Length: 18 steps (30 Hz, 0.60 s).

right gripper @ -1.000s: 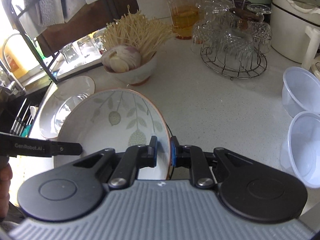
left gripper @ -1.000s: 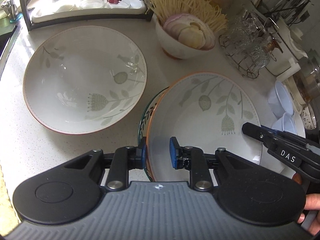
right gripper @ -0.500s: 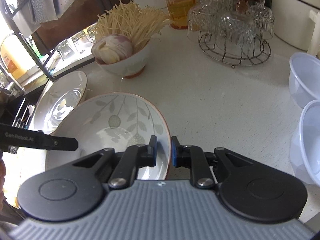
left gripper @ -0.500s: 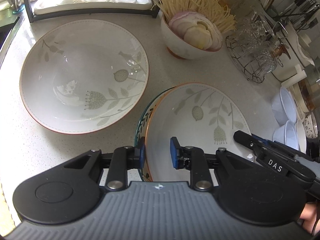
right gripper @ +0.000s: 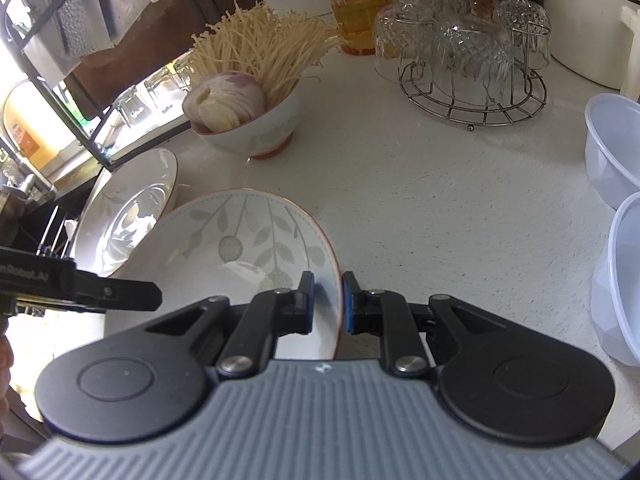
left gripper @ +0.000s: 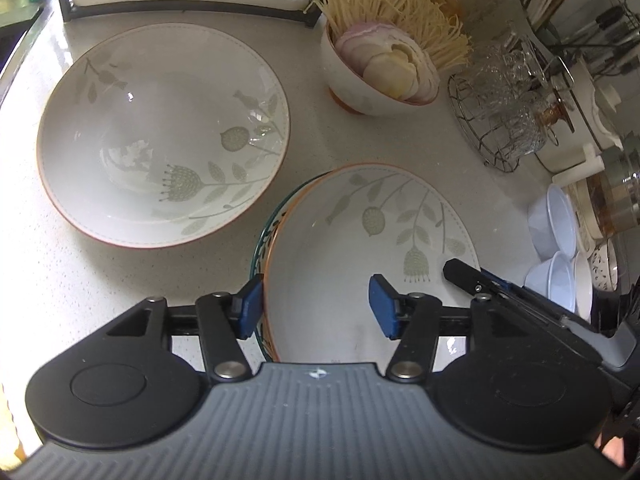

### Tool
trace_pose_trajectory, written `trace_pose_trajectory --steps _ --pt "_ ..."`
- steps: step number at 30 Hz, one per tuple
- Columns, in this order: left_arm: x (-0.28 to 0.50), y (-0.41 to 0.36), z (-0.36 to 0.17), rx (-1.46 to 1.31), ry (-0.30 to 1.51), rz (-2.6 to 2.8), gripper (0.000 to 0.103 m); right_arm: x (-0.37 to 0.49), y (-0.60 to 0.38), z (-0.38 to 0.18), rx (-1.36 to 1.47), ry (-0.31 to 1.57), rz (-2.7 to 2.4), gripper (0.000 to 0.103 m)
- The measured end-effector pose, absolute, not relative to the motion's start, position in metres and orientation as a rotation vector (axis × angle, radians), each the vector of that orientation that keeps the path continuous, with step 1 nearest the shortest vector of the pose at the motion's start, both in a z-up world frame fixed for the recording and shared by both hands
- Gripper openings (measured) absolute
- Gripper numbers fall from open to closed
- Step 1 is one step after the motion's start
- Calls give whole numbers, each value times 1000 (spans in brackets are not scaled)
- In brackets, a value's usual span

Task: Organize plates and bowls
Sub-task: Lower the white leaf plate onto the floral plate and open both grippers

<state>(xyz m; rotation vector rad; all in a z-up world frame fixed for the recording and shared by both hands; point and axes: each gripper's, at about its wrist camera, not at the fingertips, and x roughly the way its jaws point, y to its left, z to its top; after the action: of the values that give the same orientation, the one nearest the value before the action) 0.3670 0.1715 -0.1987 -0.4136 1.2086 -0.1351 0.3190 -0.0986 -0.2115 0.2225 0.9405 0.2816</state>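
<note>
The left gripper [left gripper: 316,306], jaws just opened, straddles the leaf-patterned bowl's [left gripper: 360,248] near rim unclamped; the right gripper [right gripper: 327,302] pinches its opposite rim. The bowl sits nested in a green-rimmed bowl [left gripper: 267,236] mid-counter [right gripper: 420,184], beside a wide plate [left gripper: 160,136].

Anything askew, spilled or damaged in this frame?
The leaf-print bowl sits off-centre on the green-rimmed bowl, whose rim shows only on one side. The right gripper pinches its edge; the left gripper has just opened. No spills or damage.
</note>
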Motion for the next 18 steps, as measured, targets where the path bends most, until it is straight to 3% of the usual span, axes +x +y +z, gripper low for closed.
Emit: trace_pose_trajectory --steps 18 --pt "354 178 -188 -457 1239 -118 68 315 -102 -214 278 946 292 18"
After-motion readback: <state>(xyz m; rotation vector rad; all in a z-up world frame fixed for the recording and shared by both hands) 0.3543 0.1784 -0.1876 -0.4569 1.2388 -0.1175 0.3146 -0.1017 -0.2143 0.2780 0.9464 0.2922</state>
